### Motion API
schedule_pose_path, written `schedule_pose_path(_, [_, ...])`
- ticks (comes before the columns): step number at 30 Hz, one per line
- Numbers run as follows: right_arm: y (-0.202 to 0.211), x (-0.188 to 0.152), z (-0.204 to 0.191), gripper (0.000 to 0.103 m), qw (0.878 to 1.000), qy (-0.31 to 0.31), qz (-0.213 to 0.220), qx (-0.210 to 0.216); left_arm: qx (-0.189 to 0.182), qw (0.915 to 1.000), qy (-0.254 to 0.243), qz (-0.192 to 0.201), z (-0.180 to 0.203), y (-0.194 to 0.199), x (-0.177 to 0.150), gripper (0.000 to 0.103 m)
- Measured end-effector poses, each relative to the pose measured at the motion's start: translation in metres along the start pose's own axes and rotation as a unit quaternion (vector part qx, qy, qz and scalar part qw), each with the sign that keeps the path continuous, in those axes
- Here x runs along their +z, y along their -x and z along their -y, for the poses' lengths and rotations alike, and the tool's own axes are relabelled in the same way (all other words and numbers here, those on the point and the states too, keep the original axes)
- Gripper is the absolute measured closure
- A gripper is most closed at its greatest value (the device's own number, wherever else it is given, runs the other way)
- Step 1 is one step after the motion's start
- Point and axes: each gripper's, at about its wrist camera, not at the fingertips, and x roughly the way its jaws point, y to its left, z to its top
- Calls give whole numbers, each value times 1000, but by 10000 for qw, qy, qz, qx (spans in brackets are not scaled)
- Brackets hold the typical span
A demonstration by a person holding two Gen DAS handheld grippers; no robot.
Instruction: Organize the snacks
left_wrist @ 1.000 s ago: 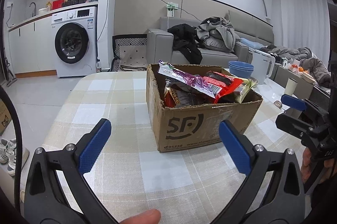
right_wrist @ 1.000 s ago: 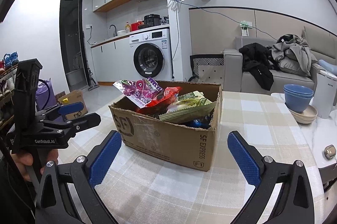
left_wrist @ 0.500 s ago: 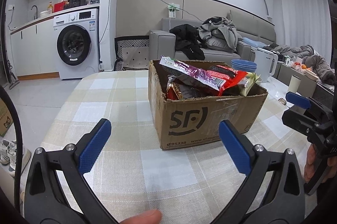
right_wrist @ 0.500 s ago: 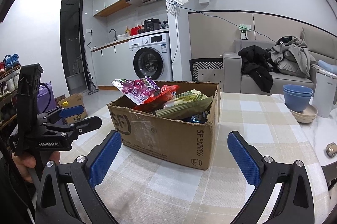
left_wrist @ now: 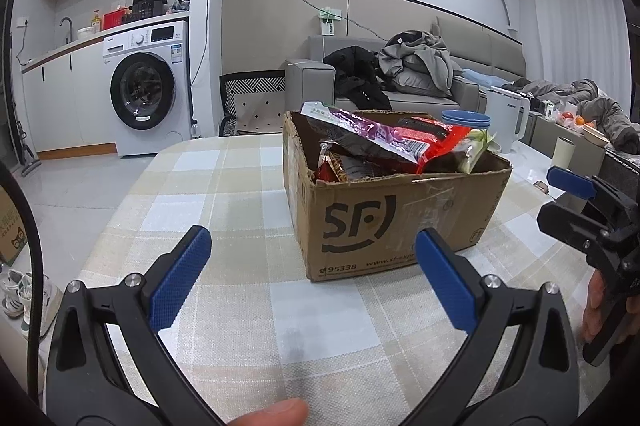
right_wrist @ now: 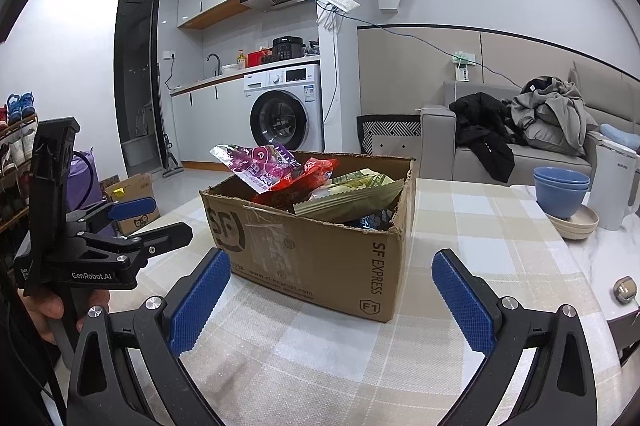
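Nearest in each wrist view are that gripper's own blue pads, spread wide with nothing between them: the left gripper (left_wrist: 314,274) and the right gripper (right_wrist: 332,296) are both released and empty, held low over the checked table (left_wrist: 224,185). Just beyond them stands the box (left_wrist: 400,222), an open cardboard carton with its printed side toward the left gripper and a corner toward the right one. It lies ahead and a little to the right of the left gripper, and straight ahead of the right gripper, which sees its long side running away to the left. Neither arm is clearly nearer. The snacks (right_wrist: 320,185) are heaped in the box, packets overlapping and poking above the rim; a purple packet (left_wrist: 360,131) lies on top, its long axis slanting from the far left corner toward the near right, over a red one (left_wrist: 436,145). This pile would fit either snacks waiting to be taken out and sorted or snacks already gathered into the box. Farther off, on the table's right, stand blue bowls (right_wrist: 562,191) and a white kettle (right_wrist: 612,185).
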Motion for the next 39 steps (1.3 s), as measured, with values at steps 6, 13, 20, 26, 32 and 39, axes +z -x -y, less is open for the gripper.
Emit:
schedule_pose_path(6, [1, 0, 2, 0, 10000, -17, 16, 11, 0, 10000, -3, -27, 1, 1, -1, 1])
schedule_pose_path(13, [-3, 0, 1, 0, 10000, 33, -31, 40, -22, 10000, -2, -37, 3, 0, -1, 1])
schedule_pose_path(20, [-4, -1, 0, 0, 10000, 37, -50, 42, -15, 10000, -1, -73, 3, -3, -2, 1])
schedule_pose_path(26, [-4, -2, -1, 0, 10000, 36, -56, 43, -6, 10000, 10, -75, 3, -4, -2, 1])
schedule_pose_path(32, [-4, -2, -1, 0, 10000, 28, -63, 46, -7, 10000, 3, -74, 3, -4, -2, 1])
schedule_pose_path(39, [-5, -3, -1, 0, 10000, 26, -68, 51, -4, 10000, -21, -73, 3, -5, -3, 1])
